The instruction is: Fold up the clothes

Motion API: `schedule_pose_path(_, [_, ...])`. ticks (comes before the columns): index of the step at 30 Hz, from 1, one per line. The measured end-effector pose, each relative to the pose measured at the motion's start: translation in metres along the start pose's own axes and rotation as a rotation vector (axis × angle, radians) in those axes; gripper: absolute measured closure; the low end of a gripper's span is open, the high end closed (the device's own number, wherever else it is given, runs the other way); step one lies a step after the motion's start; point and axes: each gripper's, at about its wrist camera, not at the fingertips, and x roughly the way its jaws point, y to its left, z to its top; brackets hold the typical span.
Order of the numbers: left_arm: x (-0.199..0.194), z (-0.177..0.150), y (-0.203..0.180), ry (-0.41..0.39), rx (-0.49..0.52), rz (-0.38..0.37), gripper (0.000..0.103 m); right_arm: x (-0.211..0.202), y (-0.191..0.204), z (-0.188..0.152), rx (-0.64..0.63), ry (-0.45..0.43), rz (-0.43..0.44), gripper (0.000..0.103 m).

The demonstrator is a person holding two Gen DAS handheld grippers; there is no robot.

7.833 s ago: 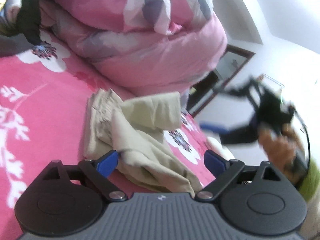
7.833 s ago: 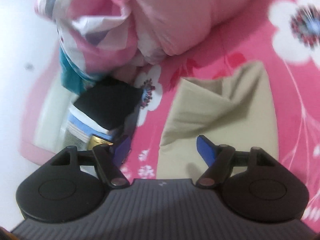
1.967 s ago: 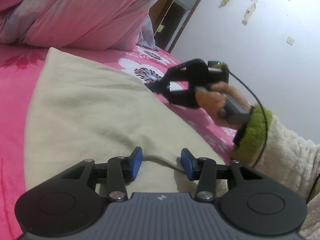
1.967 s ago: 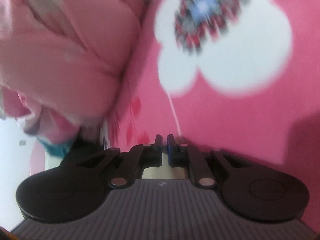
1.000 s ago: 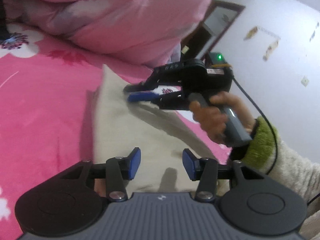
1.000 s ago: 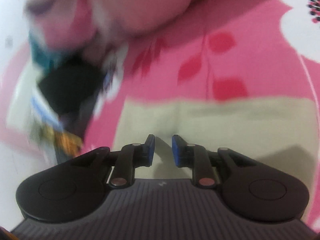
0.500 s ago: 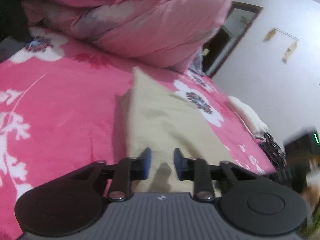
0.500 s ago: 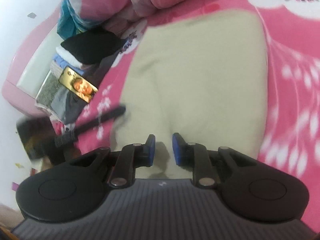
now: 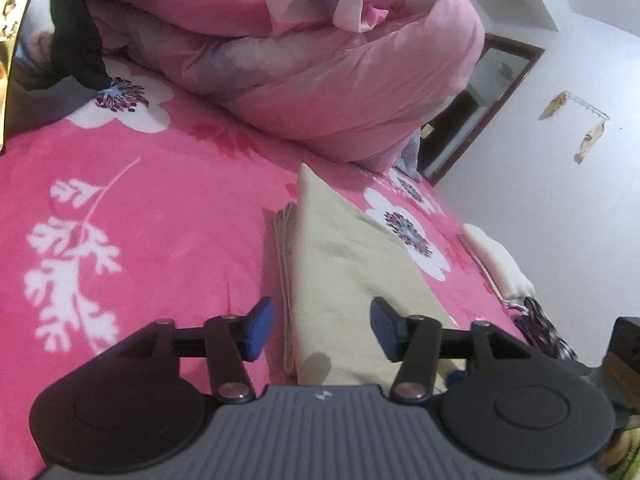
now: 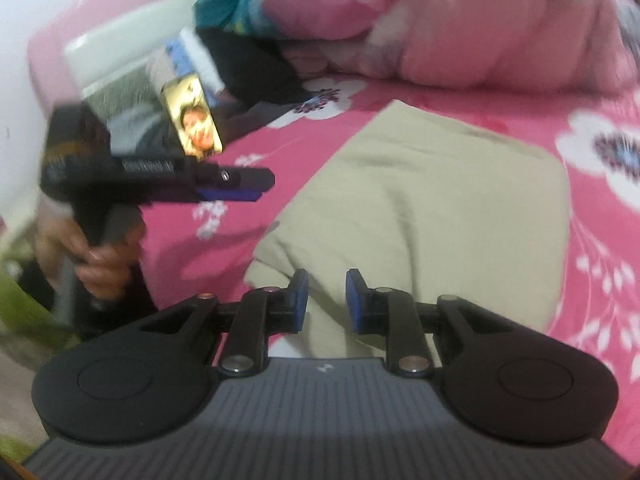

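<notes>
A beige folded garment (image 9: 348, 272) lies flat on the pink flowered bedsheet (image 9: 140, 208), its layered edges showing along its left side. My left gripper (image 9: 322, 332) hovers open over the garment's near end with nothing between its blue pads. In the right wrist view the same garment (image 10: 440, 200) is a neat rectangle. My right gripper (image 10: 328, 300) sits above the garment's near corner, narrowly open and empty. A hand (image 10: 92, 248) holds the left gripper (image 10: 262, 186) above the sheet, left of the garment.
A big pink duvet (image 9: 320, 60) is piled behind the garment. A black garment (image 9: 76, 40) and a phone (image 10: 194, 126) lie by the headboard. A white cloth (image 9: 500, 264) and a dark patterned cloth (image 9: 540, 328) lie at the bed's right edge.
The left gripper's fingers have spread much wider and it has drawn back slightly from the garment. The right gripper has pulled back toward the garment's near corner, its gap about the same.
</notes>
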Motion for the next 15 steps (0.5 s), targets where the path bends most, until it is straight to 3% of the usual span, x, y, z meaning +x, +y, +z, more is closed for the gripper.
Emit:
schedule_pose_path(9, [-0.016, -0.02, 0.023, -0.003, -0.099, -0.033, 0.058, 0.032, 0.056, -0.006, -0.383, -0.019, -0.119, 0.072])
schedule_pose_path(15, [-0.025, -0.035, 0.025, 0.002, -0.037, -0.018, 0.061, 0.049, 0.074, -0.015, -0.57, -0.002, -0.206, 0.073])
